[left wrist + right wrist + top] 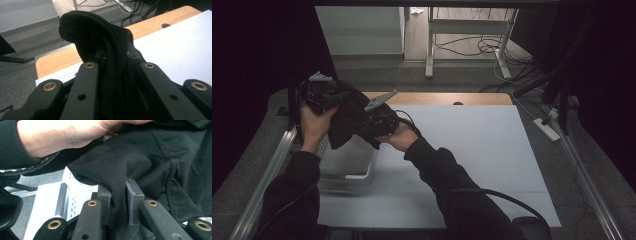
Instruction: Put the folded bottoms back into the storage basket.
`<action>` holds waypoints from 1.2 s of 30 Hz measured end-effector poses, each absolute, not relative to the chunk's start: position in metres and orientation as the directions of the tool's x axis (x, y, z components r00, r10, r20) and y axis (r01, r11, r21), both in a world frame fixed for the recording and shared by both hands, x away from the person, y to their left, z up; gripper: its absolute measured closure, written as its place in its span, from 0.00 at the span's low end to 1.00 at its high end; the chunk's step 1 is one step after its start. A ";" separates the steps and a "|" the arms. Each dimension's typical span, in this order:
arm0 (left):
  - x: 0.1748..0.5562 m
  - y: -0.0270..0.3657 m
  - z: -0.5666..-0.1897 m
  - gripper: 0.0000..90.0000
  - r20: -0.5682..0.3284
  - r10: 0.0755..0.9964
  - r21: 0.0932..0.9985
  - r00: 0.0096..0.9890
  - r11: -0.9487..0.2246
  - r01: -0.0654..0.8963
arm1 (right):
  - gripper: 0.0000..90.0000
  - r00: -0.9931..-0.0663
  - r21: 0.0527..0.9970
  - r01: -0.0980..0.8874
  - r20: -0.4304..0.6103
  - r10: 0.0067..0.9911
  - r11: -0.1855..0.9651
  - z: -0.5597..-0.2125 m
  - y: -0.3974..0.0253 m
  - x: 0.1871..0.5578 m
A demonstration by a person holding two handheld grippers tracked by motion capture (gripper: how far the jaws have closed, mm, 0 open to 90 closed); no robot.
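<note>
Sleeves in dark fabric reach up from the near edge of the table (472, 165), each hand working a two-jaw gripper. Between them hangs a black garment (348, 117), lifted clear of the white basket (346, 167) that sits at the table's left edge just below it. The right gripper (371, 125) has its jaws pinched shut on a fold of the garment (150, 165); its own camera shows the cloth squeezed between the two pads, with the perforated basket wall (71, 195) under it. The left gripper (334, 96), raised a little higher and farther back, is likewise clamped on the cloth, the garment (100, 45) bunched between its jaws and heaped over them. By the look of it, the pick-up is done and the piece is out of the basket, though still crumpled. Left to do, I would judge: spread it over the white sheet and lay it flat or fold it. Beyond the table, desk legs and cables (477, 47) lie on the floor.
</note>
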State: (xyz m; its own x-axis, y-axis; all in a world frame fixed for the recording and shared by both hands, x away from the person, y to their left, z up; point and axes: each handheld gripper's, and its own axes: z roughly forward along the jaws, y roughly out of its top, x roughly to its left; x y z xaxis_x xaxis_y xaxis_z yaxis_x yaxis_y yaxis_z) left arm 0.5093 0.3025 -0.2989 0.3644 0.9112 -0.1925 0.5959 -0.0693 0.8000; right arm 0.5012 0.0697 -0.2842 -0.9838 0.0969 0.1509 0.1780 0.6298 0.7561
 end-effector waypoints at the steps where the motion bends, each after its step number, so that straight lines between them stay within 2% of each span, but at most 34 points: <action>1: 0.509 0.303 -0.300 0.86 -0.191 0.912 0.798 0.364 -0.071 0.598 | 0.86 -0.984 0.754 0.177 0.151 0.095 0.632 -0.285 0.071 0.501; 24: 0.512 0.306 -0.341 0.85 -0.240 0.906 0.734 0.349 -0.066 0.676 | 0.85 -0.978 0.717 0.205 0.176 0.112 0.666 -0.319 0.087 0.493; 27: 0.514 0.308 -0.351 0.84 -0.282 0.899 0.703 0.334 -0.043 0.710 | 0.84 -0.978 0.711 0.204 0.177 0.110 0.673 -0.325 0.089 0.491; 29: 0.515 0.310 -0.357 0.76 -0.293 0.907 0.677 0.303 -0.027 0.735 | 0.78 -0.974 0.696 0.214 0.200 0.101 0.686 -0.329 0.090 0.491; 31: 0.516 0.314 -0.362 0.61 -0.316 0.905 0.663 0.284 -0.003 0.749 | 0.69 -0.975 0.706 0.215 0.198 0.104 0.675 -0.330 0.089 0.490; 36: 0.514 0.323 -0.361 0.42 -0.360 0.890 0.684 0.280 0.047 0.728 | 0.49 -0.973 0.718 0.230 0.181 0.142 0.657 -0.322 0.083 0.494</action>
